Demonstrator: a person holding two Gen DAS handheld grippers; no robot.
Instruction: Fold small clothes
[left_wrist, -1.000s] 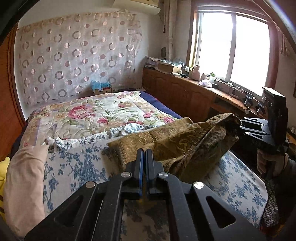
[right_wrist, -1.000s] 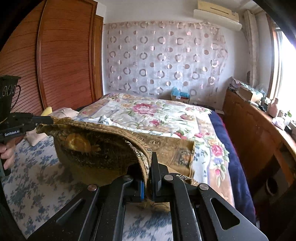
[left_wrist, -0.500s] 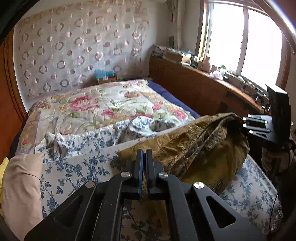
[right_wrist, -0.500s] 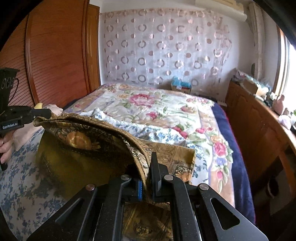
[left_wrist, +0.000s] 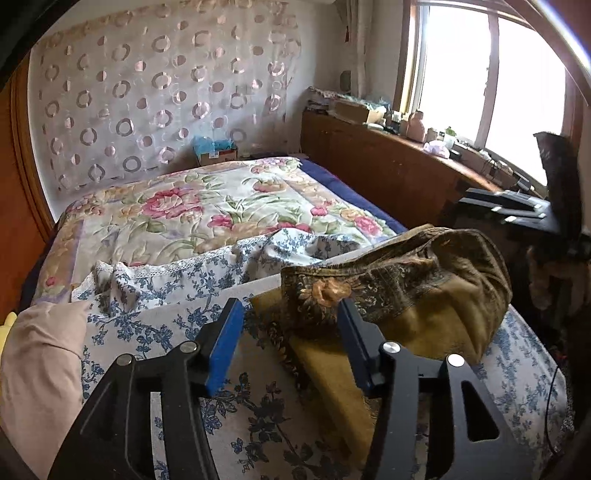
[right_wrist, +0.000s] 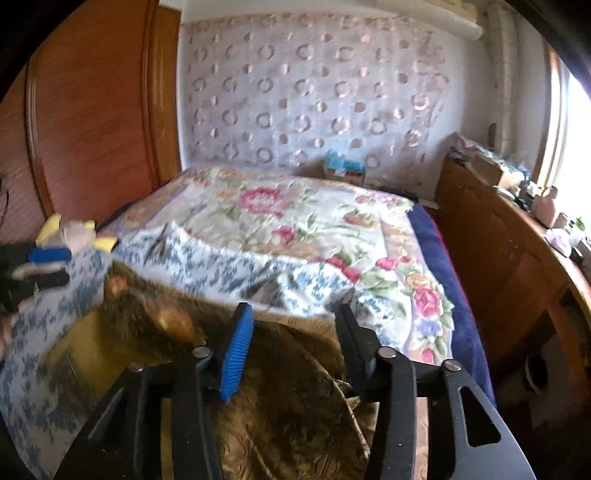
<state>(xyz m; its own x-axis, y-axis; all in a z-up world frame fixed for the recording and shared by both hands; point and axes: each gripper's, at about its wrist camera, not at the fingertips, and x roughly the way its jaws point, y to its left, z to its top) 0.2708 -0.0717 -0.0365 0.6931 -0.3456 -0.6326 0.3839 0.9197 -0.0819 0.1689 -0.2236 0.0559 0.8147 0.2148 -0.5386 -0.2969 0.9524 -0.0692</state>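
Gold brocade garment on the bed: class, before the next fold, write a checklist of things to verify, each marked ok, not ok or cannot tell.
1. Left gripper released: ok, jaws just opened, pads clear of the cloth.
2. Right gripper released: ok, jaws just opened, nothing pinched.
3. Gold brocade garment resting on the blue floral sheet: ok.
4. Fold lying flat: not ok, the top layer humps up.
5. Edges aligned: cannot tell, the right wrist view is blurred.

The right wrist view blurs the brown garment (right_wrist: 155, 317) and left gripper (right_wrist: 40, 266), cut by the frame edge.
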